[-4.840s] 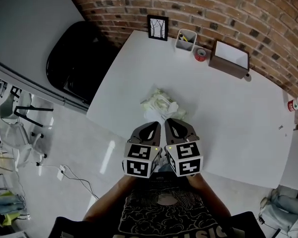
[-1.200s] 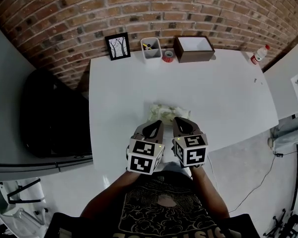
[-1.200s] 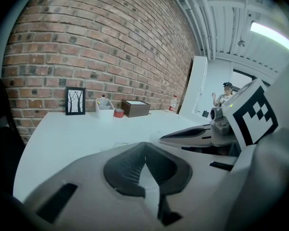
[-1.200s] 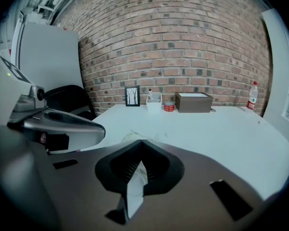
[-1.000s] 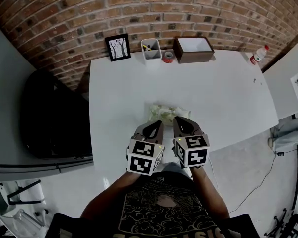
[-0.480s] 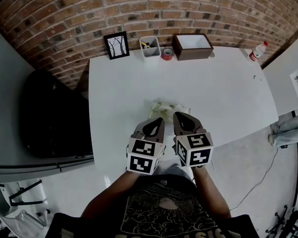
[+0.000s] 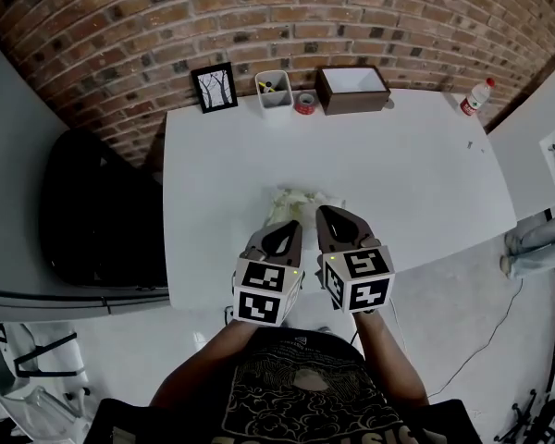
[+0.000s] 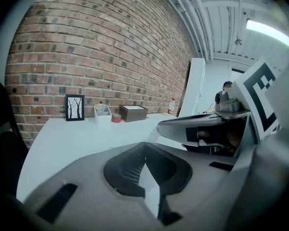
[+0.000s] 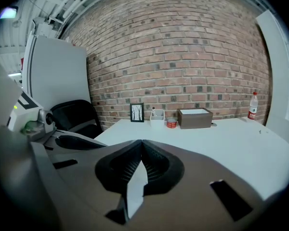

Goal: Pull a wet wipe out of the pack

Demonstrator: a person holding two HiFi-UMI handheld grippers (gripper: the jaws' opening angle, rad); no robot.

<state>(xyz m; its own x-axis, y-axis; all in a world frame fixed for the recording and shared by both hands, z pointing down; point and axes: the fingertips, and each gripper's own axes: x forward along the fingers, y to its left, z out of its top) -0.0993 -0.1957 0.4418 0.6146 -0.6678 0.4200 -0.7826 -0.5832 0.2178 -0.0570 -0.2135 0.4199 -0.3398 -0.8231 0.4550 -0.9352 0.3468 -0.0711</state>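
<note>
The wet wipe pack (image 7: 289,200) is a crumpled whitish-green bundle lying on the white table (image 7: 398,174), near its front edge. Both grippers hover side by side just in front of it and cover its near part. My left gripper (image 7: 293,225) has its jaws pressed together with nothing between them, and its tips (image 8: 145,144) meet in the left gripper view. The right gripper (image 7: 324,212) is shut and empty too, its tips (image 9: 142,141) touching in the right gripper view. Neither gripper view shows the pack, since the jaws hide it.
Along the brick wall at the table's far edge stand a framed tree picture (image 7: 215,86), a white pen cup (image 7: 275,89), a red tape roll (image 7: 304,103) and a brown box (image 7: 353,88). A water bottle (image 7: 473,97) is at the far right corner. A black chair (image 7: 92,211) stands left of the table.
The head view has swung round to face the brick wall squarely. Both grippers have crept slightly forward towards the pack and stay shut side by side.
</note>
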